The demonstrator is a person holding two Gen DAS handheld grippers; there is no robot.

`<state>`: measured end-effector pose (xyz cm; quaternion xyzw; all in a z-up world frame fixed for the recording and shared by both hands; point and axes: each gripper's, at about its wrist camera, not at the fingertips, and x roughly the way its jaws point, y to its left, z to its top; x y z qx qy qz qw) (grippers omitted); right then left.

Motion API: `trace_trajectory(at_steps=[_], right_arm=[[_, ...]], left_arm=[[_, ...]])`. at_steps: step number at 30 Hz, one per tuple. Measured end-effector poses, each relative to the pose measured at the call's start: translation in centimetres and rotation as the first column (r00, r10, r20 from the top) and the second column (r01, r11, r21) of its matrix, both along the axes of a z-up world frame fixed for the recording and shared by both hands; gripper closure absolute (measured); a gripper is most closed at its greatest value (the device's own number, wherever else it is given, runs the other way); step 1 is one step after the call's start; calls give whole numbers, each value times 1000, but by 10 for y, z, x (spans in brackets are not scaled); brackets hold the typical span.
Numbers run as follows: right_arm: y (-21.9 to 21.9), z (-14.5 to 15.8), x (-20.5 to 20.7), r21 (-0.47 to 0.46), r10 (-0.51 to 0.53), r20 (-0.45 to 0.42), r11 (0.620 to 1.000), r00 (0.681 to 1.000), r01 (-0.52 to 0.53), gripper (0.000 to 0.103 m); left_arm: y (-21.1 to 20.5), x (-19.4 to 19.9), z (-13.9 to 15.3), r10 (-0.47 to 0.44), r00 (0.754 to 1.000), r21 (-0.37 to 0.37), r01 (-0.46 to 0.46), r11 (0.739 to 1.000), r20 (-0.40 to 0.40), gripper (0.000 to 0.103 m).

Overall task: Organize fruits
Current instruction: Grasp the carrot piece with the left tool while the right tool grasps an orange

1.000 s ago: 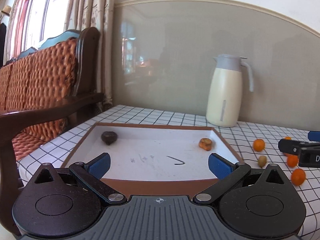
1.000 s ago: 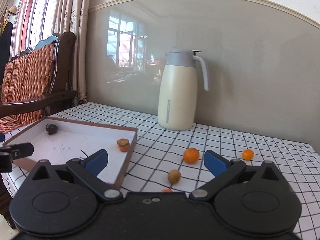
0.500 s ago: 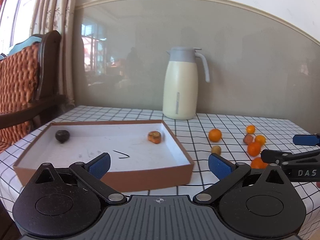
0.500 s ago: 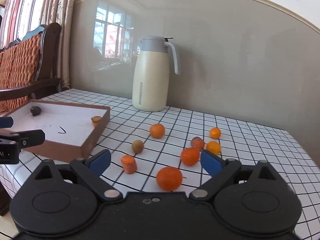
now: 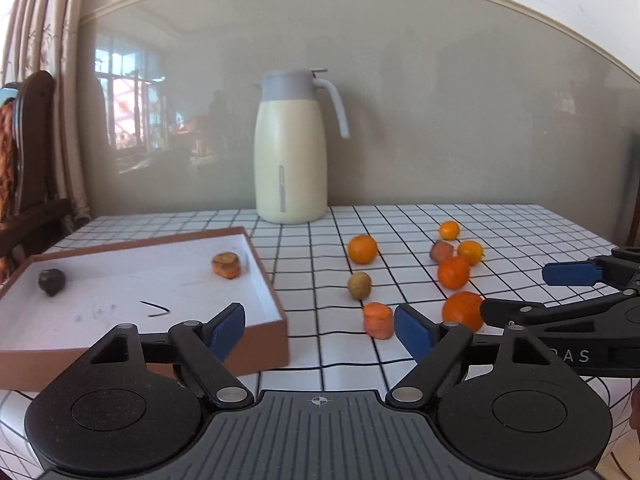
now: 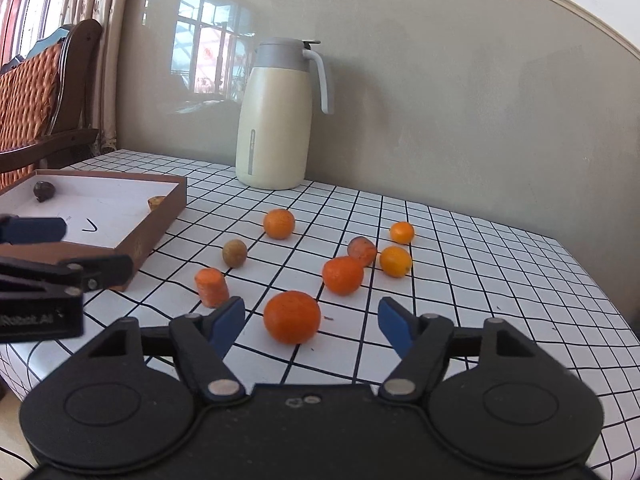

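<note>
The left gripper (image 5: 319, 328), jaws just narrowing yet gripping nothing, hovers by the brown tray (image 5: 256, 354) (two pieces already inside). Rightward, the carrot chunk (image 5: 377, 320), then the right gripper (image 6: 311, 325), closing around but clear of the nearest orange (image 6: 292, 317).

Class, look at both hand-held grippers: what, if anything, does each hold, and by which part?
Nothing is held. The left hand-held gripper and the right hand-held gripper have been closing, yet touch nothing.
</note>
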<state>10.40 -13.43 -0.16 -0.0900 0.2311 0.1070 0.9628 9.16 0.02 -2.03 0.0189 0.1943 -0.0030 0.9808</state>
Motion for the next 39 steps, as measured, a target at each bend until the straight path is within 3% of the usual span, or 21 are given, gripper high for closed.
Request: trace_trajectory(at_steps=[4,12,16,20,29,39], right_arm=[[-2,-6,2,-9,9,-18,1000,1000,-9,49],[0,-17,17,-10,17,-54,1000,998,-18,59],[3,-21,27,-13,21,-70,1000,997,-21,61],[6,-24,34,-3,22,-94,1000,995,-22,67],[5,-26,48,32,21,-110,999,994,-18,68],[-12,-30,60,39,-35,-121,998,992,40,70]], left_arm=[[-9,9,-8,-40,999,-7,40,999,-21,35],[-17,32,-21,-50,997,-18,49,999,-64,36],[-20,44,-26,-68,994,-31,65,997,-90,44],[-20,54,-29,-66,992,-55,61,997,-107,45],[-19,79,-36,-63,989,-83,52,995,-133,49],[-39,91,-40,-79,987,-64,70,995,-143,49]])
